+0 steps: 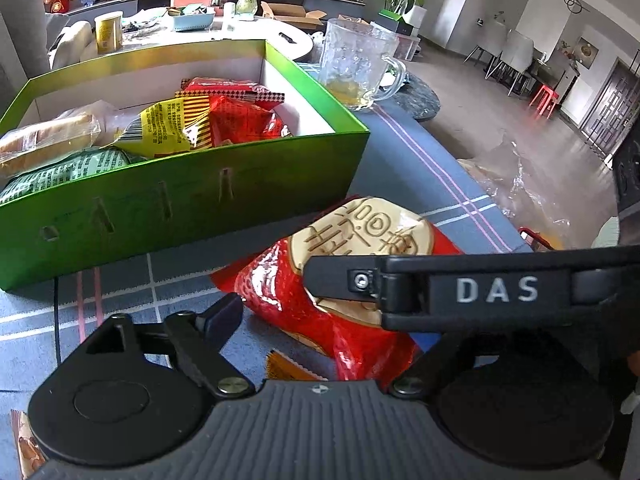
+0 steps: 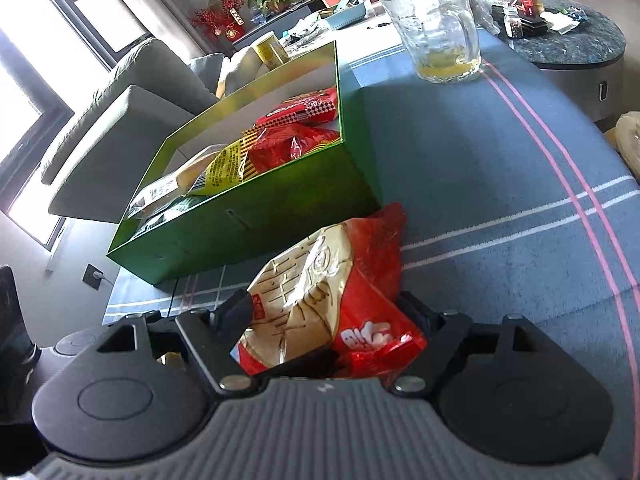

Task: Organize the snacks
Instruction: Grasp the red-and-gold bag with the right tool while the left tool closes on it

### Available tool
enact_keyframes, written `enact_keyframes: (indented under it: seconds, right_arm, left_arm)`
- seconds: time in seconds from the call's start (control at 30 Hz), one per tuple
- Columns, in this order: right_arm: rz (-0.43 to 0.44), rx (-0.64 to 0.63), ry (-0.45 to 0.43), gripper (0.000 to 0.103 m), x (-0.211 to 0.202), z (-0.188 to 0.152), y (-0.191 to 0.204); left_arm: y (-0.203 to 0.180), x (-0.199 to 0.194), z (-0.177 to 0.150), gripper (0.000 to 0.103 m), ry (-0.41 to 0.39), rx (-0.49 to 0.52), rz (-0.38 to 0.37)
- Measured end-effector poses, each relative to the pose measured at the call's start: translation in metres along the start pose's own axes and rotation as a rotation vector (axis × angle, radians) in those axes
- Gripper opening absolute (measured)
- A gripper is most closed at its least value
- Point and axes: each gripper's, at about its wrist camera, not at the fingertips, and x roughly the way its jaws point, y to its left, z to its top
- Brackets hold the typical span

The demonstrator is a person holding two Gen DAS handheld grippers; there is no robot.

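While the tabletop (image 2: pixel 480 160) with its blue plaid cloth takes up most of the room here, the real action is right at its near edge. The green box (image 1: pixel 180 200) sits open on it, already loaded with snacks: a yellow-and-red striped bag (image 1: pixel 172 128), a red one behind it, a green pack and some clear-wrapped bread at the near end. My guess is that's the collecting bin, so everything loose ends up in there.

A glass mug (image 2: pixel 436 28) with a bit of yellow drink left stands past the box, well apart from the work.

The red bag (image 2: pixel 332 312) with the gold panel is the one in play. It's just in front of the box, outside it, propped up off the cloth because the right tongs (image 2: pixel 324 312) have it pinched between their fingers, roughly halfway closed on it. The left tongs (image 1: pixel 272 292) are spread as wide as they go, one finger on each side of the same bag, not pressing it. Looks to me like a handoff, left side letting go so the right can carry it over.

Writing: the right finger of the left tongs reads "DAS". The bag has big gold Chinese characters I can't read from here.
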Motion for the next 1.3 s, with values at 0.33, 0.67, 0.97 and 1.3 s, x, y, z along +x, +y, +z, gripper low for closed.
enact_keyframes:
  seconds: [0.33, 0.67, 0.97, 1.3]
  right_arm:
    - [-0.001, 0.0, -0.002, 0.076, 0.0, 0.0, 0.0]
    - [0.006, -0.013, -0.026, 0.076, -0.01, -0.003, 0.009]
    - [0.07, -0.039, -0.081, 0.075, -0.027, 0.002, 0.022]
    - [0.03, 0.008, -0.086, 0.075, -0.026, 0.007, -0.004]
  left_arm:
    - [0.004, 0.003, -0.002, 0.085, -0.003, -0.015, -0.032]
    - [-0.01, -0.021, -0.004, 0.058, -0.083, 0.076, -0.051]
    - [-0.013, -0.048, 0.003, 0.057, -0.161, 0.118, -0.028]
    - [0.008, -0.038, -0.001, 0.067, -0.127, 0.069, 0.027]
